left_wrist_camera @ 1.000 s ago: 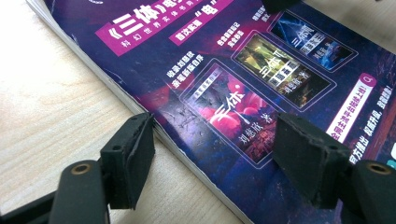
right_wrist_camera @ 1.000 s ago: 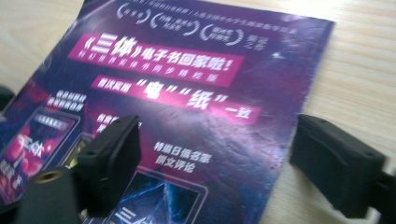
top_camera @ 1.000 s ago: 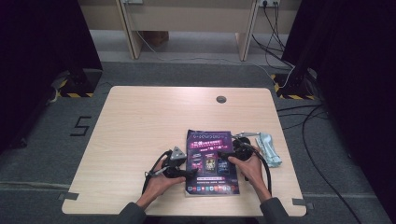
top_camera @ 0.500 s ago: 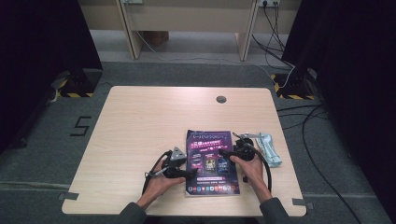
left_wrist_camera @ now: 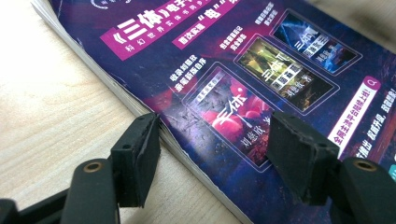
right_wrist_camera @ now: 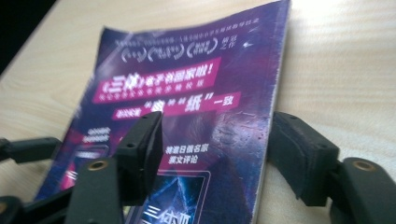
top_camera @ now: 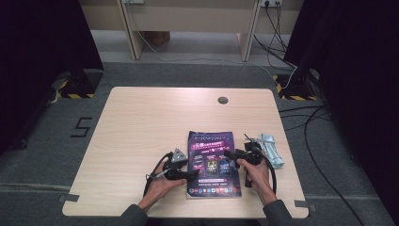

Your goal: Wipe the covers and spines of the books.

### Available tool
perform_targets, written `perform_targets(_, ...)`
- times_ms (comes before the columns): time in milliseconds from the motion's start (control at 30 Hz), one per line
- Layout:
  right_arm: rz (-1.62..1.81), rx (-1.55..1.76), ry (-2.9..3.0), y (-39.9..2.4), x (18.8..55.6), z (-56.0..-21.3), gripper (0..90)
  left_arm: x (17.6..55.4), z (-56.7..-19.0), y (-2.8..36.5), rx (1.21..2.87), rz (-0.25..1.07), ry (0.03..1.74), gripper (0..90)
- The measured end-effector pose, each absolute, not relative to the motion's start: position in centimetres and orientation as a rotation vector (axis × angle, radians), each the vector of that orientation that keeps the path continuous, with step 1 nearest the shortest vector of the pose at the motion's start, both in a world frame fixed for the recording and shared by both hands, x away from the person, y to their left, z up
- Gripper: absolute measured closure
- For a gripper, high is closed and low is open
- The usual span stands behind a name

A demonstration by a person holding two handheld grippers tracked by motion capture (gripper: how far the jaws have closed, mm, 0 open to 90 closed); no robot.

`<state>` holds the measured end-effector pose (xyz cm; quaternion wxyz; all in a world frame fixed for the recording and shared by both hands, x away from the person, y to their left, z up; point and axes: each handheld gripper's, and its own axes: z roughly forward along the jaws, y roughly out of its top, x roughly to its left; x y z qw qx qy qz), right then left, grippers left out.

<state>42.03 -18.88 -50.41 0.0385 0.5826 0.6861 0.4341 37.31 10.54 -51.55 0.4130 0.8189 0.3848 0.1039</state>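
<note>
magazine: purple cover, pink banners, white txt | table: light wood grain

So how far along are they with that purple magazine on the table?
Early. Done: the purple glossy magazine lies flat and closed on the pale wooden table, with both grippers brought to its side edges. In hand: the left gripper and right gripper each straddle an edge, jaws just closing but not yet pinching. Left: gripping it and lifting or opening it.
</note>
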Motion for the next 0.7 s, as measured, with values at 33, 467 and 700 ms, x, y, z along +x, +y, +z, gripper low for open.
perform_targets(33,1.344,1.779,2.102,-19.0,42.0,-50.2,41.0,37.3,-51.5,10.6,2.062,0.258,0.967,34.6)
perform_targets(467,1.487,1.728,2.111,-19.3,41.9,-48.1,57.2,37.2,-51.5,10.8,2.059,0.255,0.975,35.6)
perform_targets(700,1.452,1.712,2.169,-19.2,42.2,-47.7,56.8,37.2,-51.4,10.9,2.067,0.254,0.975,35.7)
